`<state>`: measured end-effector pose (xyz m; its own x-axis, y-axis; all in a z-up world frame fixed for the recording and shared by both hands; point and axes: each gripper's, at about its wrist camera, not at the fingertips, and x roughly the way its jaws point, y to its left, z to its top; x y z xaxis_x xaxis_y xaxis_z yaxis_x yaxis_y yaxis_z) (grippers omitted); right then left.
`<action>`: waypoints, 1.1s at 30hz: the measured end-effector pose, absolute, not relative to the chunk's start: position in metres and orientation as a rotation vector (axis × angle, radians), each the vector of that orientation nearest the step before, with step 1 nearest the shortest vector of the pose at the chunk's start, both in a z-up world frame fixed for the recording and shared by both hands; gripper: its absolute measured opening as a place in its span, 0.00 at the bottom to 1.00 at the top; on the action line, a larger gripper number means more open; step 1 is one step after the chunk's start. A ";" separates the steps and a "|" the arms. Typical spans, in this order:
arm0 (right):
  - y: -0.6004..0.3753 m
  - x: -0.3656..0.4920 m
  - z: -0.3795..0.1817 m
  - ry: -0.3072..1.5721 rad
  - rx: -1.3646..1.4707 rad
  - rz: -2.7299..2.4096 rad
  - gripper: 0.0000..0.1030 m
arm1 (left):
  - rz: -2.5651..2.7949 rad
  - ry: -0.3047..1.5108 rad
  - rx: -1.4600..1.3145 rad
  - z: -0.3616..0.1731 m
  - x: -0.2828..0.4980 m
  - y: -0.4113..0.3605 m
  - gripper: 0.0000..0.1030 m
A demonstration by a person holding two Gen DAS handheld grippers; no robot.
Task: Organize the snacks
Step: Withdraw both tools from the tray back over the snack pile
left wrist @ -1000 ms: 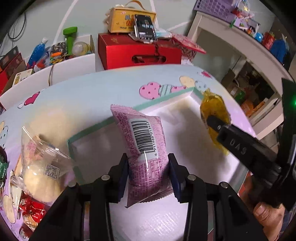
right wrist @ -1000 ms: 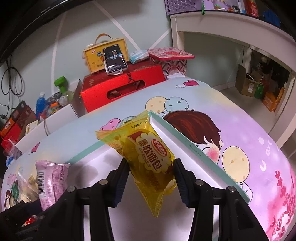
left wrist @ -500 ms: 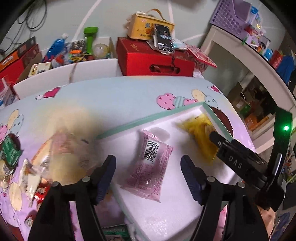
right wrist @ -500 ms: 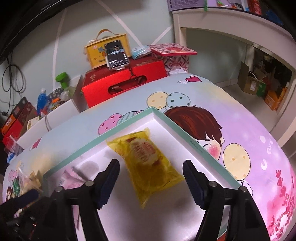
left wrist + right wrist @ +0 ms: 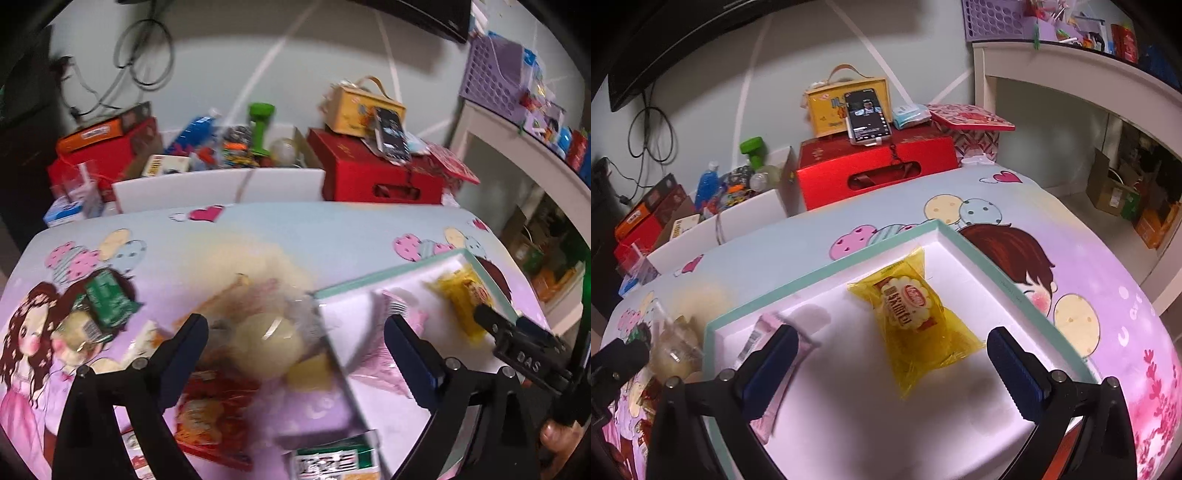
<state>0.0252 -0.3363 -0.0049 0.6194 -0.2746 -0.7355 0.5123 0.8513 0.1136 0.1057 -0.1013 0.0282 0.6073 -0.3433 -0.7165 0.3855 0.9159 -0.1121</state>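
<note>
Lying flat in the far right of a white tray [image 5: 979, 254], a yellow snack [image 5: 916, 317] sits between the right gripper's [image 5: 890, 365] wide-apart fingers, touching neither. A pink packet [image 5: 772, 369] rests in the tray's left part. The left gripper [image 5: 295, 354], fingers also spread and empty, hangs over blurred loose snacks [image 5: 255, 343] left of the tray.

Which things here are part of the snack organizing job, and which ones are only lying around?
Part of the job:
- white tray
- yellow snack packet and pink snack packet, both in the tray
- loose snacks pile beside the tray
- left gripper and right gripper, both open

Just lying about:
- phone
- red box
- green dumbbell
</note>
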 end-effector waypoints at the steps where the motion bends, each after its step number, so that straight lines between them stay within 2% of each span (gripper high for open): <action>1: -0.332 0.023 -0.005 0.781 0.337 -0.452 1.00 | -0.406 0.800 0.036 0.029 0.104 -0.093 0.93; 13: -0.273 -0.007 -0.003 0.779 0.304 -0.354 1.00 | -0.323 0.833 -0.071 0.021 0.074 -0.017 0.94; 19: -0.230 -0.020 0.001 0.766 0.264 -0.272 1.00 | -0.233 0.931 -0.120 0.012 0.067 0.017 0.94; 27: -0.182 -0.022 -0.009 0.830 0.194 -0.162 1.00 | -0.015 0.943 -0.139 0.017 0.060 0.080 0.94; 33: -0.159 -0.014 -0.018 0.870 0.150 -0.102 1.00 | -0.031 1.063 -0.188 -0.008 0.070 0.096 0.93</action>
